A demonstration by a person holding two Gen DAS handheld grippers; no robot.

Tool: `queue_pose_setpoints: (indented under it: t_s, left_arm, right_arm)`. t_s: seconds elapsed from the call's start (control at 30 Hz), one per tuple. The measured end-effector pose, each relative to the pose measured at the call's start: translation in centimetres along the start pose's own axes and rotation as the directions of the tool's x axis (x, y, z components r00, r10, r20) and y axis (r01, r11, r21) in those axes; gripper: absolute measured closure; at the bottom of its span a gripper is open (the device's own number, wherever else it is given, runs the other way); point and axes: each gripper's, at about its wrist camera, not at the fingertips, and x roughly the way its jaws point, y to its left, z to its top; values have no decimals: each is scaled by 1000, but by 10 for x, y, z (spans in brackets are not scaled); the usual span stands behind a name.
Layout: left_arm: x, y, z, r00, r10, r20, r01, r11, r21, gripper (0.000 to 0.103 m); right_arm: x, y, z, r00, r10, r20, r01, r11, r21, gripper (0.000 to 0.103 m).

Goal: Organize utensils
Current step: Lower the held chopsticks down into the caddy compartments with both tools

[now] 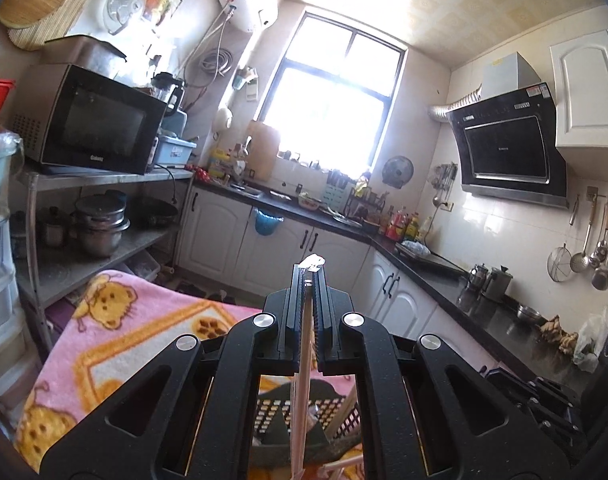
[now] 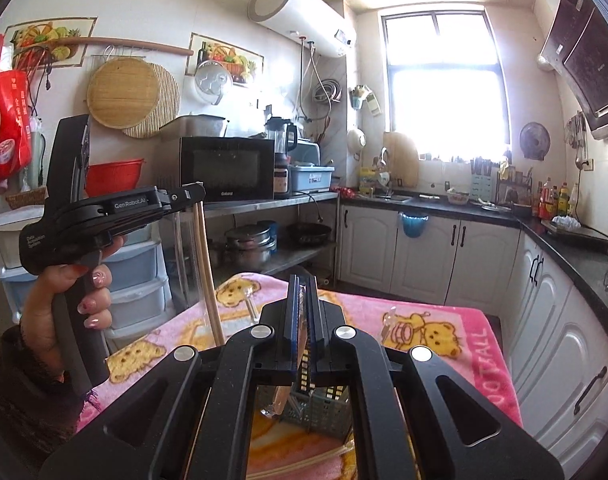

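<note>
The left gripper [image 1: 308, 276] is clamped on a pale chopstick [image 1: 302, 380] that hangs down toward a perforated basket [image 1: 304, 416] on the pink blanket [image 1: 136, 320]. The right gripper [image 2: 302, 292] is closed on a clear-wrapped utensil [image 2: 282, 398] above a green basket [image 2: 323, 412]. Farther left, a hand [image 2: 70, 300] holds the left gripper. A microwave [image 2: 228, 168] stands on the shelf behind.

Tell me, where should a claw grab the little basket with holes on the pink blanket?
Probably the top edge of one side wall of the basket, coming straight down from above. It seems to stand upright with its top open, and its walls look thin, so one finger could slip inside and the other stay outside.
</note>
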Motion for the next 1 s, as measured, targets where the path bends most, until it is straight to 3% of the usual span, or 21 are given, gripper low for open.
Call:
queue_pose_setpoints:
  t_s: [0.63,1.0]
  left_arm:
    - [27,1,9,996,65,69,-65,998,-1,101]
    - [52,0,-11,989,123,82,-127,991,45,101]
  right_arm:
    - [23,-14,30,996,-47,81,48,999,-17,99]
    - [54,-24,25,998,-55,34,55,999,3,99]
